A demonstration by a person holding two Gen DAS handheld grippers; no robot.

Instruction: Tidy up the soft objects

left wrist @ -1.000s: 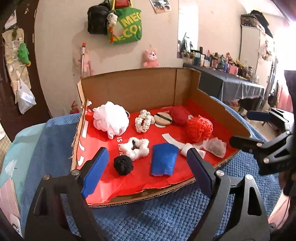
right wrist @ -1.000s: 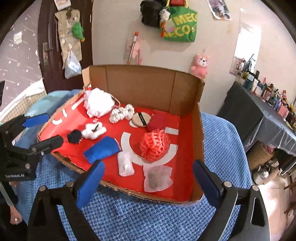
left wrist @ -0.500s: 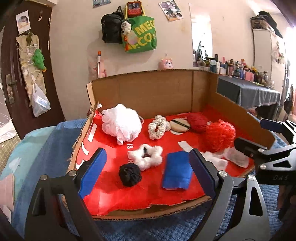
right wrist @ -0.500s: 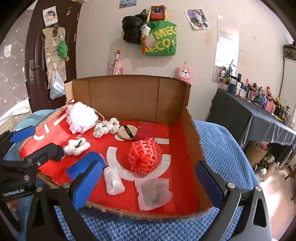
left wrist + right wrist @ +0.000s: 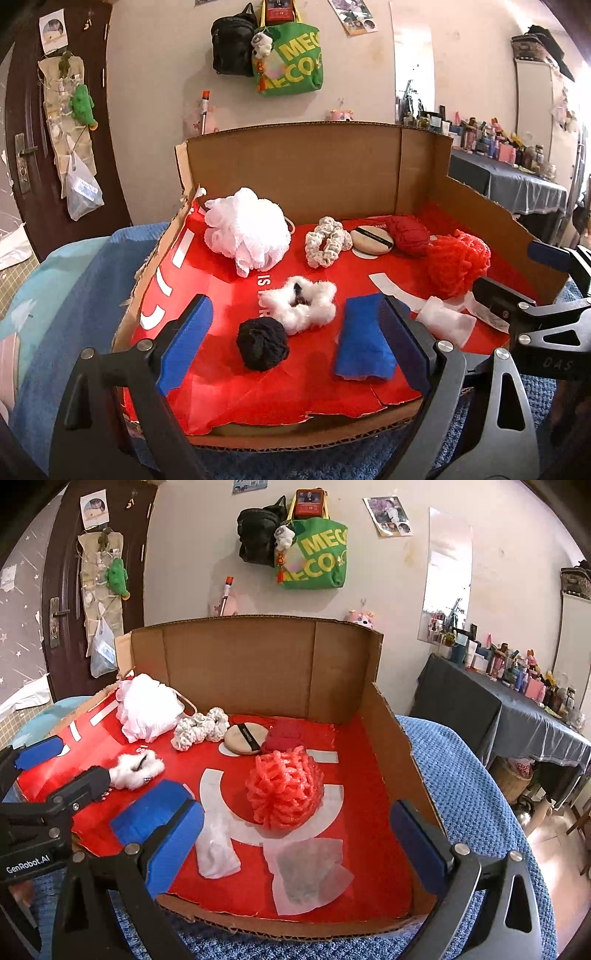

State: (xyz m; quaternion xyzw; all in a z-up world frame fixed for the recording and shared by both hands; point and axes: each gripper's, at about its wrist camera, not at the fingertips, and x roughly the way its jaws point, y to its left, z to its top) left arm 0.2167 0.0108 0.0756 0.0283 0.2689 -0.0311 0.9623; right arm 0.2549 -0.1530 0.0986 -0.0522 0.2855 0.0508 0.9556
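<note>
A shallow brown cardboard box with a red printed floor (image 5: 317, 173) stands on a blue knitted cloth (image 5: 476, 775). Inside the box, near its back wall, lie a white mesh bath puff (image 5: 246, 229), a cream crocheted scrunchie (image 5: 327, 245), a round beige powder puff (image 5: 371, 239) and a dark red yarn ball (image 5: 408, 230). Nearer the front edge of the box are a red mesh puff (image 5: 285, 787), a white fluffy scrunchie (image 5: 303, 302), a black yarn ball (image 5: 262, 343) and a folded blue cloth (image 5: 364, 341). The left gripper (image 5: 295, 343) hangs over the box front with jaws wide and nothing between them. The right gripper (image 5: 295, 845) also stands wide and empty at the box front.
</note>
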